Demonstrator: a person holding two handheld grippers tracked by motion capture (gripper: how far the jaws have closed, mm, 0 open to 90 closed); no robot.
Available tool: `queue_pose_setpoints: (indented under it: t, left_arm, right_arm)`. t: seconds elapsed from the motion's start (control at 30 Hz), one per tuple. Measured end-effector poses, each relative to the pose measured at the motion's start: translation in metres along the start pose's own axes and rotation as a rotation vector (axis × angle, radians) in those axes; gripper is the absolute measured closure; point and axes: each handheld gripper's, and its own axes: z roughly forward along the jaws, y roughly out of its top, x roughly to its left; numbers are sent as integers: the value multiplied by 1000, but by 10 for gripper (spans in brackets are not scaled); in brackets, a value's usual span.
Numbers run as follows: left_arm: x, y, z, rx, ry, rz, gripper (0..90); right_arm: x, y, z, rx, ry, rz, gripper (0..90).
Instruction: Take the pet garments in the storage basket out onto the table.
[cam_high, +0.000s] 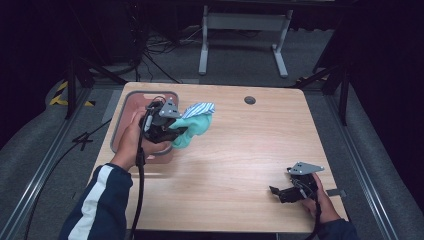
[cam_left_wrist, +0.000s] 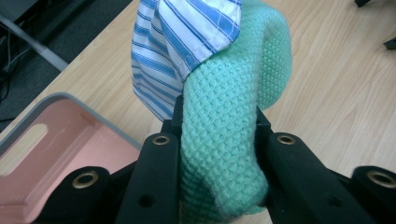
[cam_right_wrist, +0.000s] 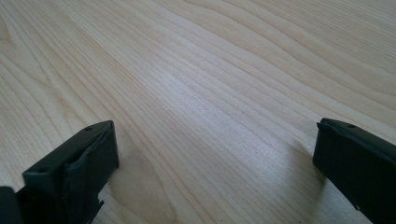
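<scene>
A mint-green knitted cloth (cam_left_wrist: 224, 135) is pinched between the jaws of my left gripper (cam_left_wrist: 217, 126), with a blue-and-white striped cloth (cam_left_wrist: 177, 42) draped over its far end. From above, the left gripper (cam_high: 172, 131) hangs above the right edge of a pink tray (cam_high: 131, 107), and the green cloth (cam_high: 192, 131) and striped cloth (cam_high: 199, 109) stick out to its right over the table. My right gripper (cam_high: 280, 192) rests low on the wooden table (cam_high: 240, 150) at the front right, jaws wide apart with bare wood between them (cam_right_wrist: 215, 154).
The grey-rimmed pink tray (cam_left_wrist: 51, 149) lies at the table's back left. A round grommet (cam_high: 249, 100) is set in the tabletop near the far edge. A white metal frame (cam_high: 245, 35) stands on the floor beyond the table.
</scene>
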Motion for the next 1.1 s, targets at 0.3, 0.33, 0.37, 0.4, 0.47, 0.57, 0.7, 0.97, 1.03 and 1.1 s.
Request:
queue_pose_setpoints:
  t: [0.3,0.33,0.37,0.4,0.47,0.57,0.7,0.97,1.03,1.1]
  left_arm:
    - [-19,16,28,26,-62,49,734]
    - [-21,17,31,31,-67,59,734]
    - [-23,19,34,33,-72,65,734]
    - [-24,20,37,36,-75,66,734]
    - [-28,22,43,39,-90,72,734]
    - [-34,26,55,51,-113,79,733]
    - [-38,27,72,61,-147,63,734]
    - [-42,22,96,114,-170,52,733]
    - [-42,20,101,122,-173,50,732]
    - [-43,19,106,136,-176,52,732]
  right_arm:
    - [0,0,0,0,0,1,4]
    - [0,0,0,0,0,0,4]
    - [0,0,0,0,0,0,4]
    - [0,0,0,0,0,0,4]
    - [0,0,0,0,-1,1,4]
    - [0,0,0,0,-1,1,4]
    - [0,0,0,0,-1,1,4]
    - [0,0,0,0,-1,0,4]
    - [0,0,0,0,-1,0,4]
    - [0,0,0,0,-1,0,4]
